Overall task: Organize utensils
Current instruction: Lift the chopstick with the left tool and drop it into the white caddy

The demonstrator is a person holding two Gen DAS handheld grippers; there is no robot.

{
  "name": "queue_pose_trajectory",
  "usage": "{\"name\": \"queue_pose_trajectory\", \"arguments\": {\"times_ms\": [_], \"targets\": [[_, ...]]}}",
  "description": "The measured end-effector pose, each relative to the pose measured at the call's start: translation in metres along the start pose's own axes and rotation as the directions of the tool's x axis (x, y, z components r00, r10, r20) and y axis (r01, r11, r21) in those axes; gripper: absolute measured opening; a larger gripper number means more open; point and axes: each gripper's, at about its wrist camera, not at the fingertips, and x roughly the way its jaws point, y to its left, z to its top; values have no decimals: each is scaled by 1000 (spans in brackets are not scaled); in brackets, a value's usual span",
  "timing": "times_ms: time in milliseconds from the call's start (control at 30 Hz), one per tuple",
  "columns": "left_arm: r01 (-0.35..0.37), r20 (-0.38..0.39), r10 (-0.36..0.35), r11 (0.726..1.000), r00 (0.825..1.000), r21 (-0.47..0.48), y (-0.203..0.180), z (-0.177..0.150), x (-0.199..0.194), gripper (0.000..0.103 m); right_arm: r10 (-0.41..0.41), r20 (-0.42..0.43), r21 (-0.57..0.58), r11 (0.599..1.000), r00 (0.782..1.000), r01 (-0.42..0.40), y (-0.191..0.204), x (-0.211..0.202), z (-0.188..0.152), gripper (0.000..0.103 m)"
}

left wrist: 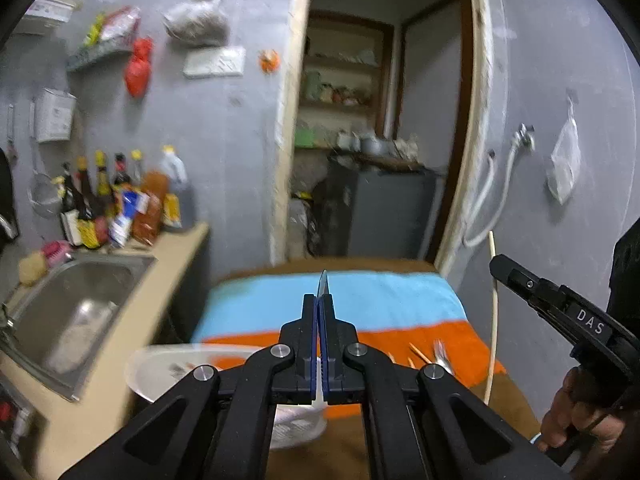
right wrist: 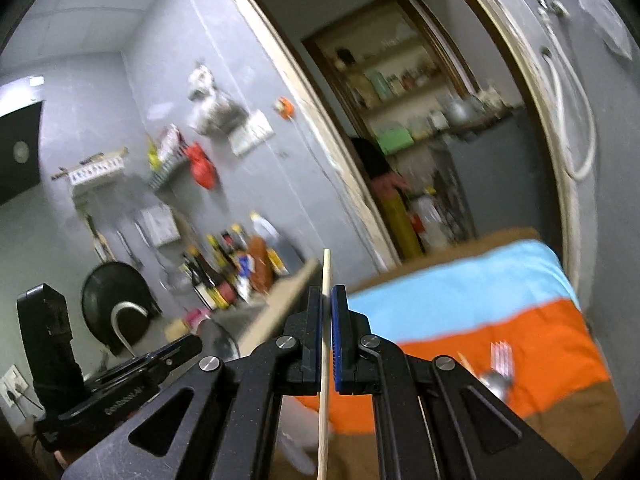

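Nearest me, the left gripper (left wrist: pixel 319 312) has its fingers clamped tight on a knife (left wrist: pixel 323 282), blade poking forward, right above a white basket (left wrist: pixel 168 368) (pretty blurry). The right gripper (right wrist: pixel 329 300) pinches a chopstick (right wrist: pixel 325 344) that stands nearly upright between its fingers. Just past them, a fork (left wrist: pixel 440 350) and more chopsticks (left wrist: pixel 418 351) lie on the orange-and-blue cloth (left wrist: pixel 380 300) over the surface. Off left are the sink (left wrist: pixel 76 300) and sauce bottles (left wrist: pixel 120 200), doorway (left wrist: pixel 380 120) beyond.
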Motion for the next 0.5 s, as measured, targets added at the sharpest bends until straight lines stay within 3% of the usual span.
{"name": "queue_pose_trajectory", "arguments": {"times_ms": [233, 400, 500], "targets": [[-128, 119, 128, 992, 985, -2, 62, 39, -31, 2, 97, 109, -45, 995, 989, -93, 66, 32, 20, 4], [-270, 140, 261, 961, 955, 51, 94, 33, -19, 2, 113, 116, -91, 991, 987, -102, 100, 72, 6, 4], [-297, 141, 289, 954, 947, 43, 108, 25, -10, 2, 112, 110, -125, 987, 988, -99, 111, 91, -7, 4]]}}
